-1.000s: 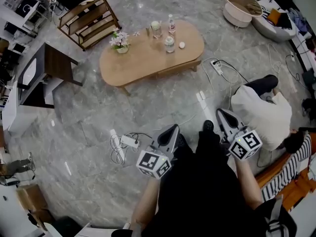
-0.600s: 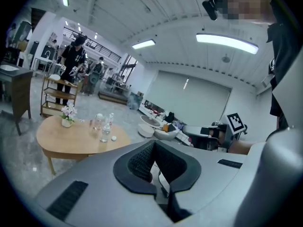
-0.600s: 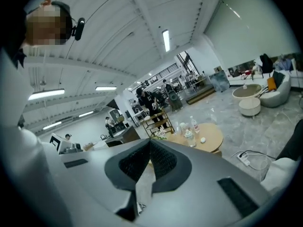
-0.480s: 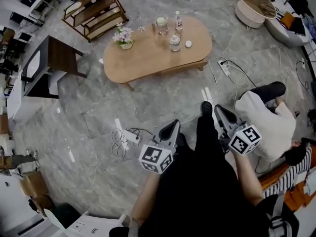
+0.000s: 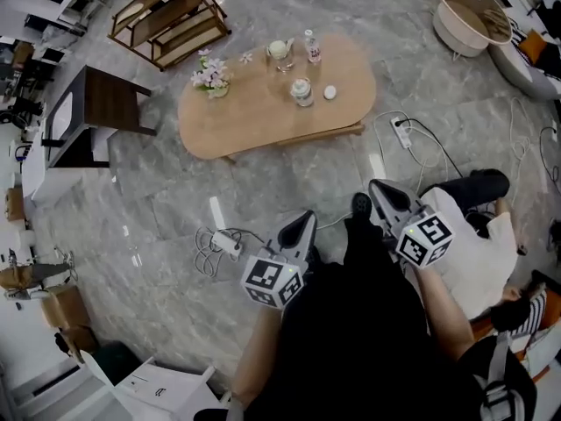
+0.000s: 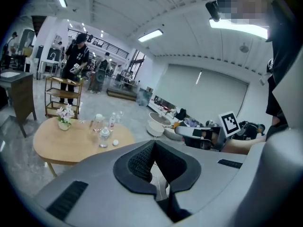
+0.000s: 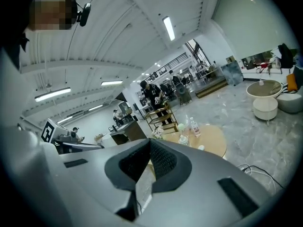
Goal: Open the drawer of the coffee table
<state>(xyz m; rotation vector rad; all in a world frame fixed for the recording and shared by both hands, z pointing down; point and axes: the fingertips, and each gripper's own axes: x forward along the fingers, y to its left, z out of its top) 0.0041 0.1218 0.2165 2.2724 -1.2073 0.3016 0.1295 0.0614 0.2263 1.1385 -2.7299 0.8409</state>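
The oval wooden coffee table (image 5: 263, 112) stands on the grey stone floor, well ahead of both grippers; no drawer shows from above. It also appears in the left gripper view as the coffee table (image 6: 52, 148), and in the right gripper view as the coffee table (image 7: 213, 138). My left gripper (image 5: 306, 217) is shut and empty, held out in front of the person's dark clothes. My right gripper (image 5: 376, 185) is shut too, with nothing in it. Both point toward the table, whose far side is out of sight.
A flower pot (image 5: 210, 77), a bottle (image 5: 309, 46) and a lidded glass jar (image 5: 301, 90) stand on the table. Power strips with cables (image 5: 223, 244) lie on the floor between me and it. A person (image 5: 469, 235) sits low at right. A wooden shelf (image 5: 166, 16) stands behind.
The person has walked toward the coffee table, carrying both grippers forward. The table looks a little nearer. Both jaws have stayed shut.
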